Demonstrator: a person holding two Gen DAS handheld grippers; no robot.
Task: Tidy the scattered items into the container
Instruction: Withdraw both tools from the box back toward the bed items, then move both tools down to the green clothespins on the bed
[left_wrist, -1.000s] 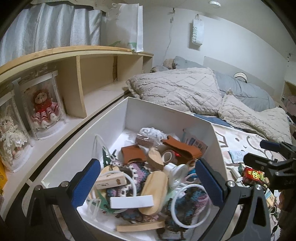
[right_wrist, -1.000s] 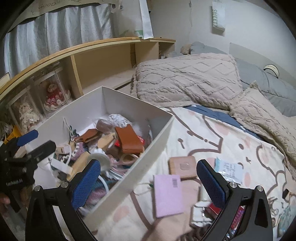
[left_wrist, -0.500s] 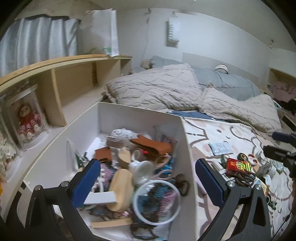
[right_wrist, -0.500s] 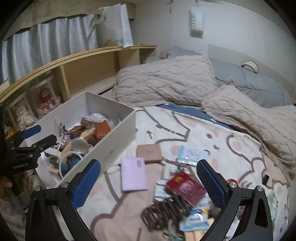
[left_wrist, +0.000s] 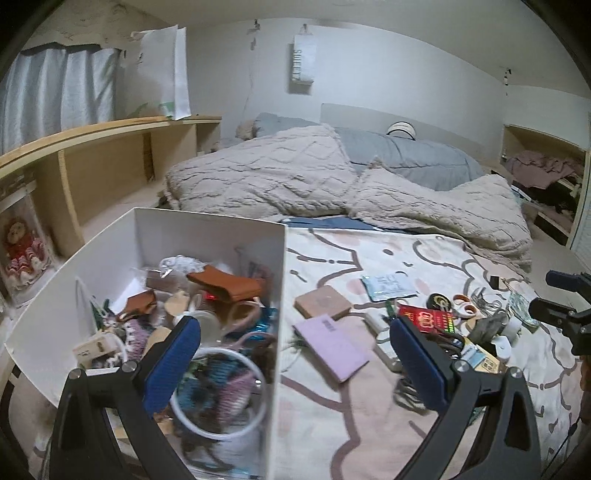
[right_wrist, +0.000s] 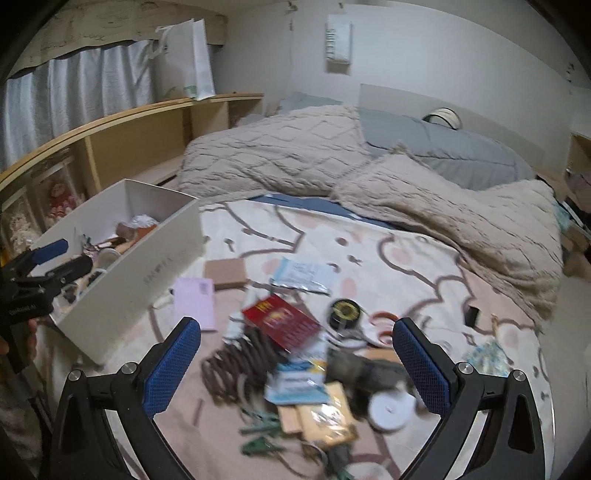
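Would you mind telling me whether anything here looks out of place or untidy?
Yes: a loose heap lies on the bedspread outside the white box, including a lilac card, a red packet, a dark coiled cord and a white round case. Both grippers are open and empty.

The right gripper (right_wrist: 295, 354) is hovering, jaws wide apart, over clutter on the bed (right_wrist: 406, 258): a red packet (right_wrist: 280, 320), a coiled cord (right_wrist: 236, 365), a white disc (right_wrist: 391, 410); the white box (right_wrist: 147, 273) is sitting to the left.
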